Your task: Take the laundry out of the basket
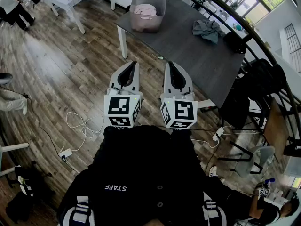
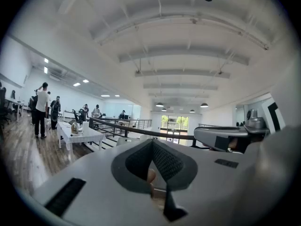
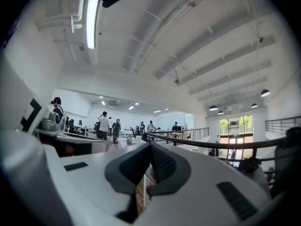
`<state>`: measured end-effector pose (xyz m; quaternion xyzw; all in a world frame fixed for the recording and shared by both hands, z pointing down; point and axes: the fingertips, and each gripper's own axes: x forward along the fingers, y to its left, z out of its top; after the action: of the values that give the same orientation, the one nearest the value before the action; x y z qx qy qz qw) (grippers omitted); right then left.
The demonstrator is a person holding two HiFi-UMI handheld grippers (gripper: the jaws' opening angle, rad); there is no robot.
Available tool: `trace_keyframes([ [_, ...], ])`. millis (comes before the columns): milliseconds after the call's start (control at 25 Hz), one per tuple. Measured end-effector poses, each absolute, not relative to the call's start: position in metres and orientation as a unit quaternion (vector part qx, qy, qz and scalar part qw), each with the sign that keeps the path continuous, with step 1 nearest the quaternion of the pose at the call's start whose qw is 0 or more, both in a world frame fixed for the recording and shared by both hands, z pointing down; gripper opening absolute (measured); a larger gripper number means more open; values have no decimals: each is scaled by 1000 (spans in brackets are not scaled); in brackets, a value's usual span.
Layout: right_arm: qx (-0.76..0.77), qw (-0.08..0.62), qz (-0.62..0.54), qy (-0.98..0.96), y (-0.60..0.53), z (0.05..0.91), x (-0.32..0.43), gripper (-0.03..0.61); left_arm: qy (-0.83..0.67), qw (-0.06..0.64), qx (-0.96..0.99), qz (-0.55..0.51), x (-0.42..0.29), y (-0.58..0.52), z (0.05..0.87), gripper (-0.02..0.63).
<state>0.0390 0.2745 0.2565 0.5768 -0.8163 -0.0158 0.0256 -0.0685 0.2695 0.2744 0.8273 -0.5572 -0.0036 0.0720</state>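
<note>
Pink laundry (image 1: 145, 10) sits in the grey basket (image 1: 146, 24) at the left end of the dark counter (image 1: 188, 60), close to its edges. A grey garment (image 1: 207, 30) lies loose further right. Open wood floor (image 1: 70, 74) lies before the counter. Left claw (image 1: 133, 66) and right claw (image 1: 170, 66) are level, side by side, both closed and empty, well short of the basket.

The left gripper (image 1: 130, 68) and the right gripper (image 1: 173, 69) are smooth white shells that taper to a tip. Each is lined with dark grey ribbed pads (image 2: 164, 161). Behind each tip sits a cube (image 1: 122, 110) with black-and-white square markers. The person wears a black top (image 1: 146, 173) with white "STAFF" lettering (image 1: 115, 188) (upside down in the head view) and white-striped sleeves (image 1: 77, 211).
</note>
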Motion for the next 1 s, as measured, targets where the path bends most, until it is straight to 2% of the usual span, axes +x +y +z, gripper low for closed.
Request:
trace_keyframes([
  [1000,610,23,7,-792,264,290,13,14,-539,98,836,26,-98,259,315,0],
])
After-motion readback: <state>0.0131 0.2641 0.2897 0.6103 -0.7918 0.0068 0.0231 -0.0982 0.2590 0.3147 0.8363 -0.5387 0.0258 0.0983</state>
